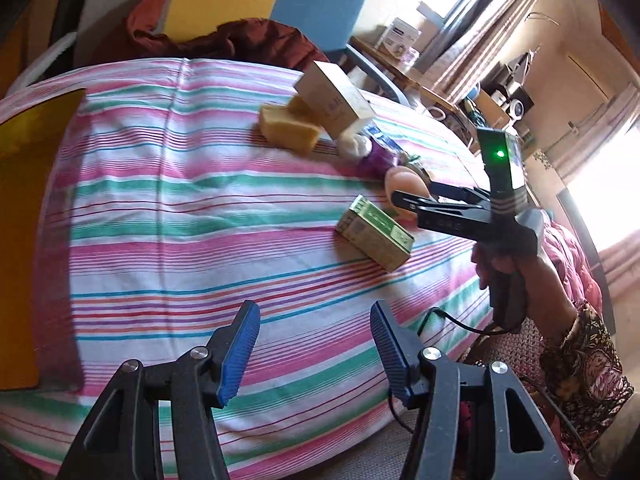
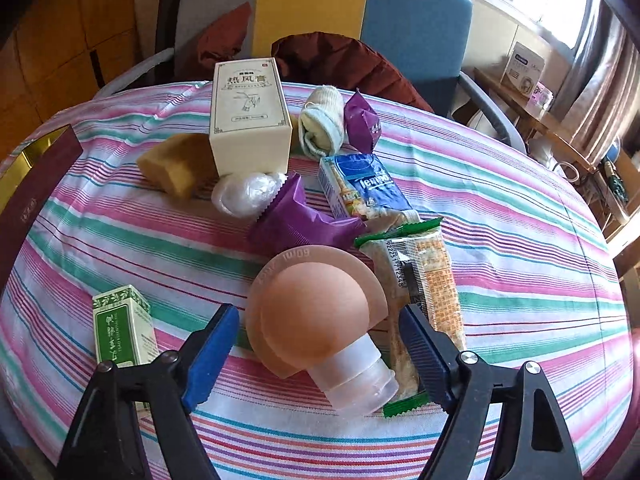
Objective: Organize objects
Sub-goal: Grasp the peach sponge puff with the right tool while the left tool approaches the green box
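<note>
A peach silicone travel bottle (image 2: 316,312) with a clear cap lies on the striped tablecloth (image 2: 520,260). My right gripper (image 2: 318,312) stands open with one blue pad on each side of the bottle, and a small gap shows on both sides. In the left wrist view the right gripper (image 1: 412,194), held by a hand, sits over the same bottle (image 1: 404,182). My left gripper (image 1: 315,308) is open over bare cloth with nothing between its pads. A green box (image 2: 124,328) lies just left of the right gripper.
Behind the bottle lie a purple wrapper (image 2: 300,216), a blue tissue pack (image 2: 360,188), a snack packet (image 2: 432,280), a cream box (image 2: 248,120), a yellow sponge (image 2: 176,164) and a rolled cloth (image 2: 324,120). A dark red box (image 2: 36,184) sits at the left edge. A chair (image 2: 416,20) holds a red jacket.
</note>
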Tool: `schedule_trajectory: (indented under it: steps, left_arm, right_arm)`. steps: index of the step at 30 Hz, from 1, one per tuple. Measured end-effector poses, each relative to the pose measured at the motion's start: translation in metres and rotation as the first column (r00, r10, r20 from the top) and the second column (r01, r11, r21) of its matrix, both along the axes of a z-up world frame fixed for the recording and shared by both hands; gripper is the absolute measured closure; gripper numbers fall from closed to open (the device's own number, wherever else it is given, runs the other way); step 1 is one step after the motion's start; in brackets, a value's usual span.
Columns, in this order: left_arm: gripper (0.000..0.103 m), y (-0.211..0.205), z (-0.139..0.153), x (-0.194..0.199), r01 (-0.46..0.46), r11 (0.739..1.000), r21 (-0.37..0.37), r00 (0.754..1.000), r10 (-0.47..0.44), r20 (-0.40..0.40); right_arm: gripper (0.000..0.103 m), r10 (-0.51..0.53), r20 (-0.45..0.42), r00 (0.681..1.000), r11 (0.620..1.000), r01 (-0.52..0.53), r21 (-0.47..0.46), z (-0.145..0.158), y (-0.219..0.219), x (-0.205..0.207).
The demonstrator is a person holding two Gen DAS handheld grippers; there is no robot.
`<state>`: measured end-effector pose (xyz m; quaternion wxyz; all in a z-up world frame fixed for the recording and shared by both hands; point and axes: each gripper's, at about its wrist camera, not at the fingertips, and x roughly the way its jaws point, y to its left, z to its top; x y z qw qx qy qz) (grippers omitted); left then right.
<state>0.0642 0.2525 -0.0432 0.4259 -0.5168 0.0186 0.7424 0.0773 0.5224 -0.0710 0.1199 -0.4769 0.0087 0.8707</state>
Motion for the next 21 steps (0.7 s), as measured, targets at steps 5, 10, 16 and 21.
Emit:
schedule_trajectory:
  steps: [5,10,16,21]
  left_arm:
    - [0.041,0.028,-0.005,0.001,0.039,0.999,-0.009,0.999,-0.039,0.014]
    - [0.041,0.056,-0.005,0.001,0.056,0.998,-0.015,0.998,-0.055,0.021]
    - [0.040,0.090,-0.012,-0.005,0.015,1.000,-0.003,0.997,-0.015,0.076]
    - [0.040,0.113,-0.024,-0.014,-0.055,0.998,-0.010,0.988,0.055,0.144]
  right_arm:
    - [0.034,-0.001,0.052,0.999,1.000,0.003,-0.022,-0.012,-0.002,-0.002]
    - [0.044,-0.042,0.045,0.998,0.998,0.044,-0.044,-0.010,0.001,0.002]
    - [0.045,-0.075,0.046,0.996,0.993,0.079,-0.088,-0.008,0.007,0.002]
    - [0.045,-0.086,0.052,0.995,0.994,0.089,-0.065,-0.007,0.003,0.002]
